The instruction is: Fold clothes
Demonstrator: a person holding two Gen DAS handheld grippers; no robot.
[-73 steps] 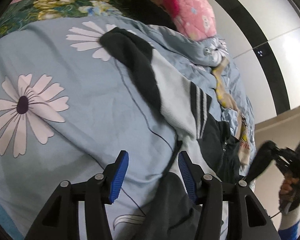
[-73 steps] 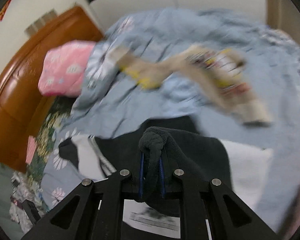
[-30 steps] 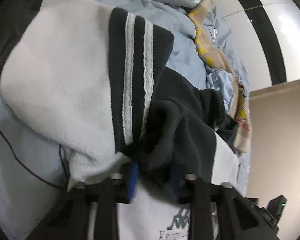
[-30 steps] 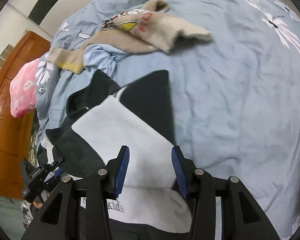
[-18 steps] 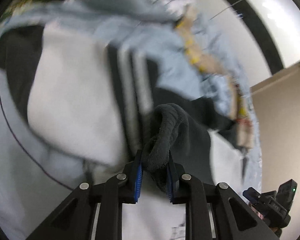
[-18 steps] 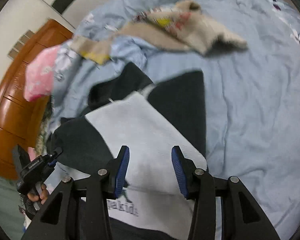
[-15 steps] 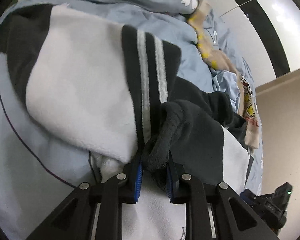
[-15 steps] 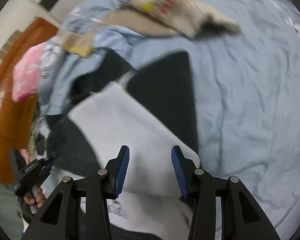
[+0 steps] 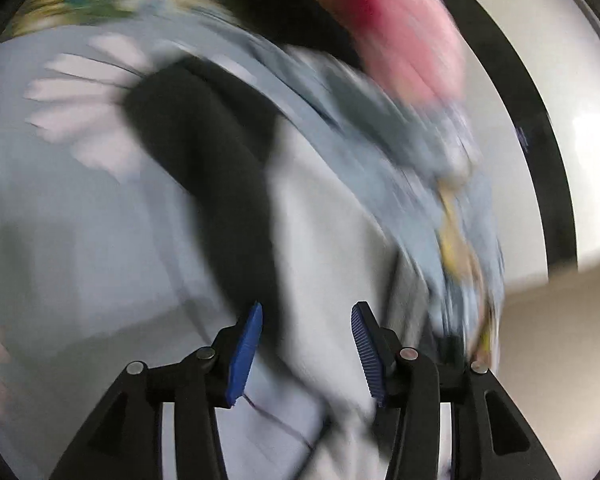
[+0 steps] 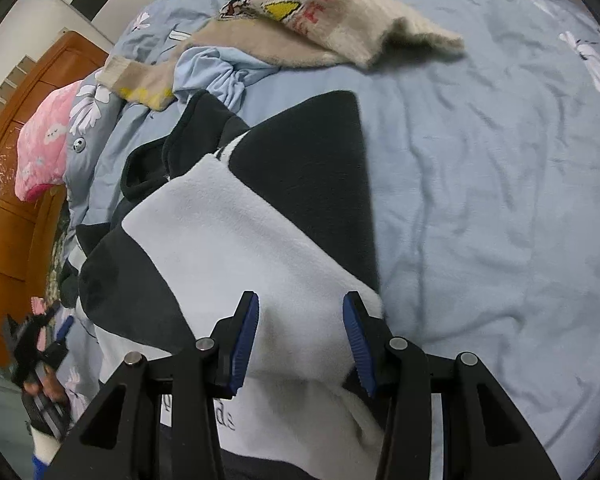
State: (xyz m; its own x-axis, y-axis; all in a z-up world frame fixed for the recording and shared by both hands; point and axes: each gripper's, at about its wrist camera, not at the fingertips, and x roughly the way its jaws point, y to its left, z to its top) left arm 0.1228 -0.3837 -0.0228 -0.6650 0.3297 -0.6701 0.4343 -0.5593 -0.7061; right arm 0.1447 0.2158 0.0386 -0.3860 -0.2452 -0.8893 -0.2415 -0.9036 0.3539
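Black-and-white fleece top lies on the blue bedspread, sleeve crossed to 10 o'clock as a fold; right gripper hovers unclamped at 6 o'clock, left gripper opening, pads bare, apparently letting cloth settle.
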